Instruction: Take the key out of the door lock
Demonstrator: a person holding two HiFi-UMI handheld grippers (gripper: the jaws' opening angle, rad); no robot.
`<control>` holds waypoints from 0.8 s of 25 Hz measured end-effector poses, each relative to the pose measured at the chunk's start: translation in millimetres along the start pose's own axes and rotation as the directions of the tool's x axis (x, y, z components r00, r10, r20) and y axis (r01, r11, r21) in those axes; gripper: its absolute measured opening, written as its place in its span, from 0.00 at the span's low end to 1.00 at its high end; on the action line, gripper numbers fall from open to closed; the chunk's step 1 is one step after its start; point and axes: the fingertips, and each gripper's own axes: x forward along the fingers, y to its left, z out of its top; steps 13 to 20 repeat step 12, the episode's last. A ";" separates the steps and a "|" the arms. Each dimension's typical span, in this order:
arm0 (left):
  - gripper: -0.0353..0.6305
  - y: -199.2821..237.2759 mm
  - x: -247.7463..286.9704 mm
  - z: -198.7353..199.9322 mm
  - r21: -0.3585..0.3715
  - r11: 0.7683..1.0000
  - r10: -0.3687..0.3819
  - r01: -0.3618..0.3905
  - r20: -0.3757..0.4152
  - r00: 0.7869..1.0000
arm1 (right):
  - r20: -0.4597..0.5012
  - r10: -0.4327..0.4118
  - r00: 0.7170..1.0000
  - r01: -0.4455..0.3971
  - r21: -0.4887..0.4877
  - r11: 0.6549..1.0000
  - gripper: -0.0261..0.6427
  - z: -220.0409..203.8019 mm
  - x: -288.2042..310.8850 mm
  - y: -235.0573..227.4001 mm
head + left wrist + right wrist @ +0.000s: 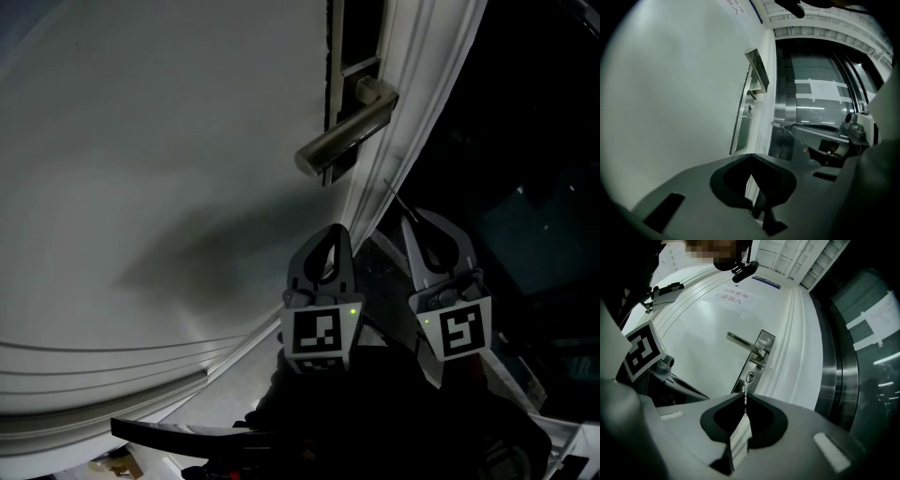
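Head view, left to right: white door (141, 141); lever handle (345, 139) near door edge; left gripper (330, 230) below handle, jaws pressed together at tips; right gripper (410, 216) just beside it, jaws pinching key (392, 192), thin blade poking past tips. Right gripper view: keyhole (750, 377) under handle; key tip near keyhole, apart from it, out of lock.
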 end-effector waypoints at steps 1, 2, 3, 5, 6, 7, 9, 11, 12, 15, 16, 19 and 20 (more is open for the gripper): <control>0.05 0.5 0.3 -0.9 -0.002 1.000 0.000 0.000 -0.001 1.000 | -0.004 0.001 1.000 -0.001 0.003 1.000 0.06 -1.7 -0.3 0.7; 0.05 0.9 0.4 -2.0 -0.003 1.000 0.001 -0.001 -0.003 1.000 | -0.006 0.000 1.000 0.000 0.007 1.000 0.06 -3.0 -0.7 1.2; 0.05 1.4 0.2 -3.1 -0.003 1.000 0.002 -0.002 -0.003 1.000 | -0.007 0.001 1.000 -0.001 0.011 1.000 0.06 -4.1 -1.3 1.7; 0.05 3.1 -0.9 -5.4 -0.003 1.000 0.009 -0.009 -0.006 1.000 | -0.015 0.003 1.000 -0.003 0.017 1.000 0.06 -7.7 -3.3 3.1; 0.05 4.4 -1.2 -6.5 -0.006 1.000 0.013 -0.013 -0.008 1.000 | -0.025 0.004 1.000 -0.004 0.019 1.000 0.06 -10.7 -4.1 3.7; 0.05 5.5 -1.1 -7.4 -0.008 1.000 0.016 -0.016 -0.010 1.000 | -0.034 0.005 0.999 -0.004 0.021 1.000 0.06 -13.8 -4.6 4.1; 0.05 7.0 -0.5 -8.7 -0.010 1.000 0.019 -0.019 -0.011 1.000 | -0.048 0.004 0.999 -0.003 0.028 1.000 0.06 -19.1 -5.3 4.6; 0.05 7.7 0.1 -9.4 -0.010 1.000 0.019 -0.019 -0.011 1.000 | -0.058 0.005 0.998 -0.003 0.031 1.000 0.06 -23.5 -6.0 5.3; 0.05 8.1 0.5 -9.7 -0.009 1.000 0.019 -0.019 -0.011 1.000 | -0.062 0.005 0.998 -0.004 0.030 1.000 0.06 -25.4 -6.2 5.6; 0.05 8.1 0.5 -9.7 -0.009 1.000 0.019 -0.019 -0.011 1.000 | -0.062 0.005 0.998 -0.004 0.030 1.000 0.06 -25.4 -6.2 5.6; 0.05 8.1 0.5 -9.7 -0.009 1.000 0.019 -0.019 -0.011 1.000 | -0.062 0.005 0.998 -0.004 0.030 1.000 0.06 -25.4 -6.2 5.6; 0.05 8.1 0.5 -9.7 -0.009 1.000 0.019 -0.019 -0.011 1.000 | -0.062 0.005 0.998 -0.004 0.030 1.000 0.06 -25.4 -6.2 5.6; 0.05 8.1 0.5 -9.7 -0.009 1.000 0.019 -0.019 -0.011 1.000 | -0.062 0.005 0.998 -0.004 0.030 1.000 0.06 -25.4 -6.2 5.6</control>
